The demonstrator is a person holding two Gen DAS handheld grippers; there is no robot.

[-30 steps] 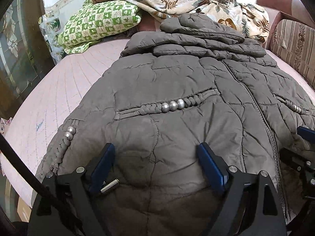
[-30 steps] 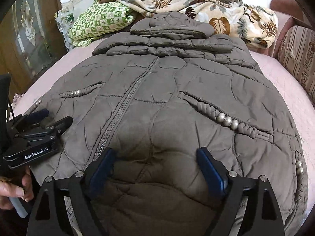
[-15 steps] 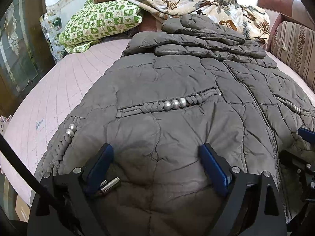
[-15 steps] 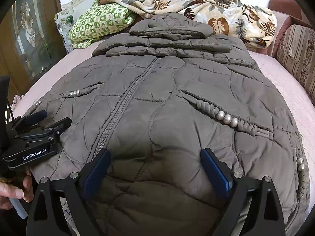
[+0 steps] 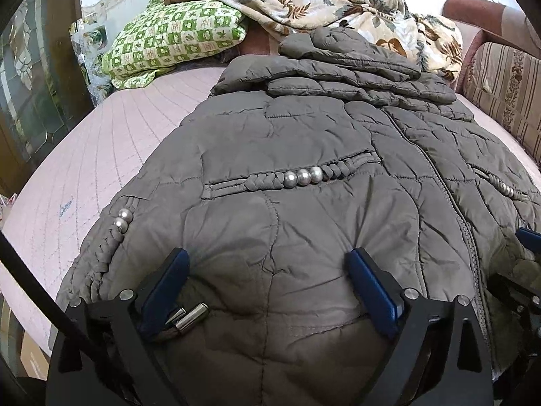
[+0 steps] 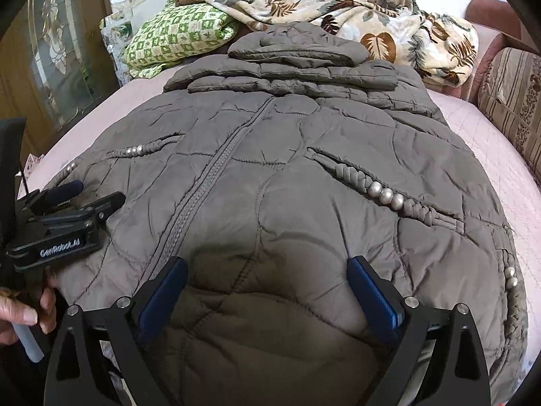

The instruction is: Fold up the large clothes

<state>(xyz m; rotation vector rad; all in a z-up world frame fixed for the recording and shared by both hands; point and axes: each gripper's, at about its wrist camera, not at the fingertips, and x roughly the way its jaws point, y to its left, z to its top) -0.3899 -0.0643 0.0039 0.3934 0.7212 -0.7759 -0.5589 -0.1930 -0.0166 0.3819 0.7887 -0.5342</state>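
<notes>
A large grey quilted puffer coat (image 5: 304, 155) lies front up on the pink bed, zipped, with its hood and sleeves folded over the top end; it also shows in the right wrist view (image 6: 287, 155). My left gripper (image 5: 267, 264) is open, its blue fingers wide apart over the coat's hem on the left half. My right gripper (image 6: 267, 264) is open over the hem on the right half, just right of the zipper (image 6: 209, 176). The left gripper also shows from the side in the right wrist view (image 6: 77, 196).
A green checked pillow (image 5: 175, 44) and a leaf-print blanket (image 5: 338, 3) lie at the head of the pink bed (image 5: 88, 169). A striped sofa cushion (image 5: 503, 88) stands at the right. A wooden glass door (image 6: 57, 54) is at the left.
Both grippers have drawn back slightly toward the hem and lifted a little. The coat has not moved and both grippers stay open.
</notes>
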